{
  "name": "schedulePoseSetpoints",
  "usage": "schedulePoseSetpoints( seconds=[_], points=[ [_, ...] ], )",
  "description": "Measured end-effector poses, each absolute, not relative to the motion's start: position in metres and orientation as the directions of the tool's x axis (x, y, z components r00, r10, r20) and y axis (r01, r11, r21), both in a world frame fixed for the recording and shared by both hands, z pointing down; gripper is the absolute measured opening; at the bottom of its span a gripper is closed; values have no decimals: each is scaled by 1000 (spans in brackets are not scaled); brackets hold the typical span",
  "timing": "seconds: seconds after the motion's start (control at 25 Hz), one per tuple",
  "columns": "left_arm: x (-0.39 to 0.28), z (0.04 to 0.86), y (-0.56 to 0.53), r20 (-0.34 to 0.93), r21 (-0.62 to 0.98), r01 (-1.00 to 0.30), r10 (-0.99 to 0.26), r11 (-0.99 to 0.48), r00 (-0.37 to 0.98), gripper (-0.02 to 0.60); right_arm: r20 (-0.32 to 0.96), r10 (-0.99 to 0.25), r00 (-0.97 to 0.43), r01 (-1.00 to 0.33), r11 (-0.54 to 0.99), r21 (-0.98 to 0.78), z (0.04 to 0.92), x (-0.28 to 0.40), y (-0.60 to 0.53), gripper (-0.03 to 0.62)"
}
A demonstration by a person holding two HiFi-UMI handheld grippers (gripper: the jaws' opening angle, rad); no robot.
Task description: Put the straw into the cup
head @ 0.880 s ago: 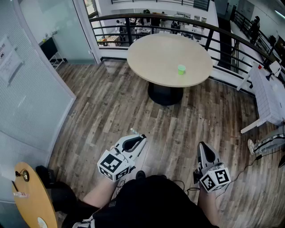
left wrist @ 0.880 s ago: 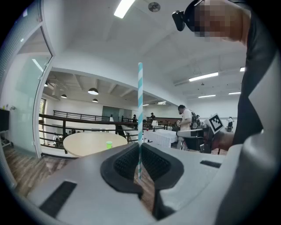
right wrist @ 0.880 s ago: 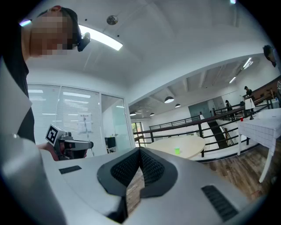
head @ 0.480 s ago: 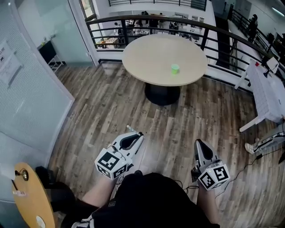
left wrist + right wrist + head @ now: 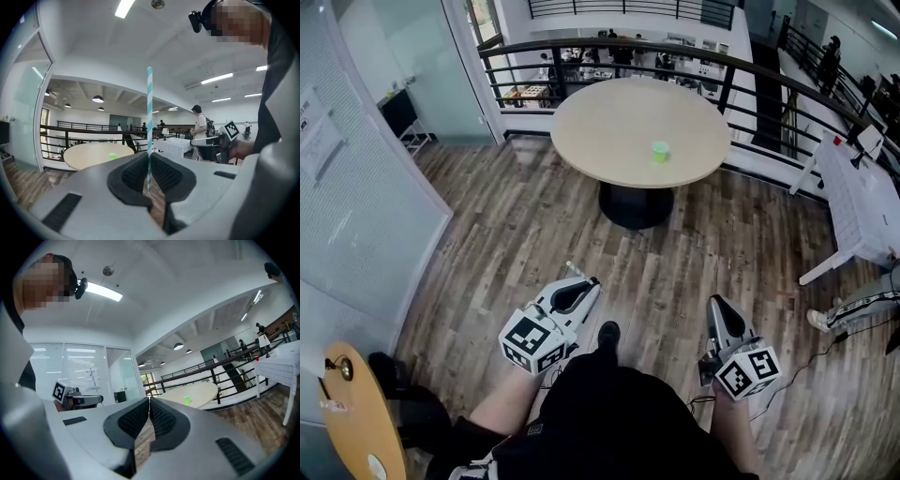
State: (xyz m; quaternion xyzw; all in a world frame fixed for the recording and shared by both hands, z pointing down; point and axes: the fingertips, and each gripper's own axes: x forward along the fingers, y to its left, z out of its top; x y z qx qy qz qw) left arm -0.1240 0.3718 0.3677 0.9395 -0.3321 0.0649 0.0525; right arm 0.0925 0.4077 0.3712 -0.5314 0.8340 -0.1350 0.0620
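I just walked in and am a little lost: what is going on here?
A person holds a gripper in each hand, some way from the round table. The left gripper is shut on an upright teal-and-white striped straw. The right gripper is shut and holds nothing. The green cup sits on the table; the straw is not in it yet.

Two grippers are in view: the left gripper (image 5: 579, 281) and the right gripper (image 5: 717, 306). There is one straw (image 5: 149, 126), striped teal and white, pinched between the left gripper's jaws. One green cup (image 5: 660, 151) stands on the tabletop, a little nearer its near edge than its far edge. One round table (image 5: 600, 117) carries it. One white folding table (image 5: 862, 202) stands at the right.
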Motion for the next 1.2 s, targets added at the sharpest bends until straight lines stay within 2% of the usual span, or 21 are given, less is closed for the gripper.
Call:
schedulePoseSetpoints(
  seconds=[0.4,1.2],
  points=[
    [-98,386,286,140,91,-613,-599,-785,788,25,66,-906,-418,-869,377,-322,390,115,326,23],
    [-104,386,37,151,109,-566,-549,-817,822,25,146,-916,-374,-892,312,-326,394,104,89,23]
  ],
)
